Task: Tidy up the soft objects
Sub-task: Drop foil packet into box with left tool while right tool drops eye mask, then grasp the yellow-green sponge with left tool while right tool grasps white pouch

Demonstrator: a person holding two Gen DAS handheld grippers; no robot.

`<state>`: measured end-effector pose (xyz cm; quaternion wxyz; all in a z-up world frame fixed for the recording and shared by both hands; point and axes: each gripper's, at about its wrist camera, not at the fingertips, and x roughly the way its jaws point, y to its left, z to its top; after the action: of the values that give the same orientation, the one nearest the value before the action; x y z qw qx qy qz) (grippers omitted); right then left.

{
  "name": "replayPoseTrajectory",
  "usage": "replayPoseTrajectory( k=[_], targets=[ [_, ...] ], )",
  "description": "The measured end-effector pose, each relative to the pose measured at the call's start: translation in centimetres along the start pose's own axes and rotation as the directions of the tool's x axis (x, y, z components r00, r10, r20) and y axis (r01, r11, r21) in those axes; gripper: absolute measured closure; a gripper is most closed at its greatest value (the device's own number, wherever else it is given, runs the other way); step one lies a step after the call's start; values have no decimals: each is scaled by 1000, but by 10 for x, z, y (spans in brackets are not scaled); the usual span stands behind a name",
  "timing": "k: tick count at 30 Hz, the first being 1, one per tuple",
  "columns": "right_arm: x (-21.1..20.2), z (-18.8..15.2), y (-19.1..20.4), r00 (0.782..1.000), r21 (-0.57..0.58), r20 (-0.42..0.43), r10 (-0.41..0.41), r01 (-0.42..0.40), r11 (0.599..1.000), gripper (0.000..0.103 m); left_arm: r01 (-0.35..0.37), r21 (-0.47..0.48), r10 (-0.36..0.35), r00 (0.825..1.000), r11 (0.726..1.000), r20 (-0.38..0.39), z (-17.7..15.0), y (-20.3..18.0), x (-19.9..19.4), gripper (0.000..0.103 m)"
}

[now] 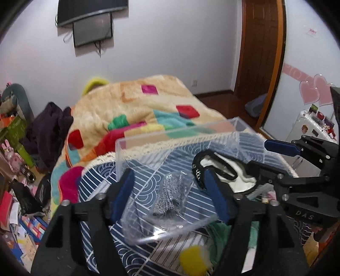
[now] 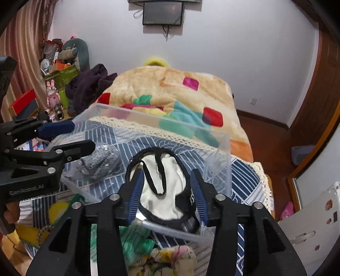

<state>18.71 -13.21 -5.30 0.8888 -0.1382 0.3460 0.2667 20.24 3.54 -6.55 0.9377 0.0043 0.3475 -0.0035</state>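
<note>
Both claws over clear box [image 2: 221, 161].
Right claw [image 2: 167, 195] open around white cloth [image 2: 163, 191]; left claw [image 1: 170, 189] open above grey sock [image 1: 170, 195].

Left wrist view close over clear bin [image 1: 176, 135], right likewise, both facing bed [image 2: 170, 89], perhaps angled.

A lived-in home bedroom. Shown by a bed under a plush patchwork blanket [image 2: 170, 93], a wall-mounted screen [image 2: 163, 13] with dangling cords, a wooden door [image 1: 261, 48] and dark wood floor [image 2: 269, 140]. Further marked by pink heart decals [image 1: 314, 93], a corner heaped with stuffed toys and boxes [image 2: 61, 63], and dark clothing [image 1: 48, 127] dumped beside the bed.
</note>
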Motion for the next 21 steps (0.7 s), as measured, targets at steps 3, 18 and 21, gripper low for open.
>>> replayPoseTrajectory(
  k=[3,18,21],
  targets=[
    [-16,1,2,999,7,49,-3,2,1000,40,-15,-6,15,998,1000,56,-3,0,-25,10],
    [-64,-47,11,987,83,156,35,-49,995,22,-6,-86,11,998,996,59,-73,14,-71,3],
    [-59,-60,19,990,94,128,55,-67,993,22,-13,-87,16,999,996,32,-92,13,-69,3]
  ],
)
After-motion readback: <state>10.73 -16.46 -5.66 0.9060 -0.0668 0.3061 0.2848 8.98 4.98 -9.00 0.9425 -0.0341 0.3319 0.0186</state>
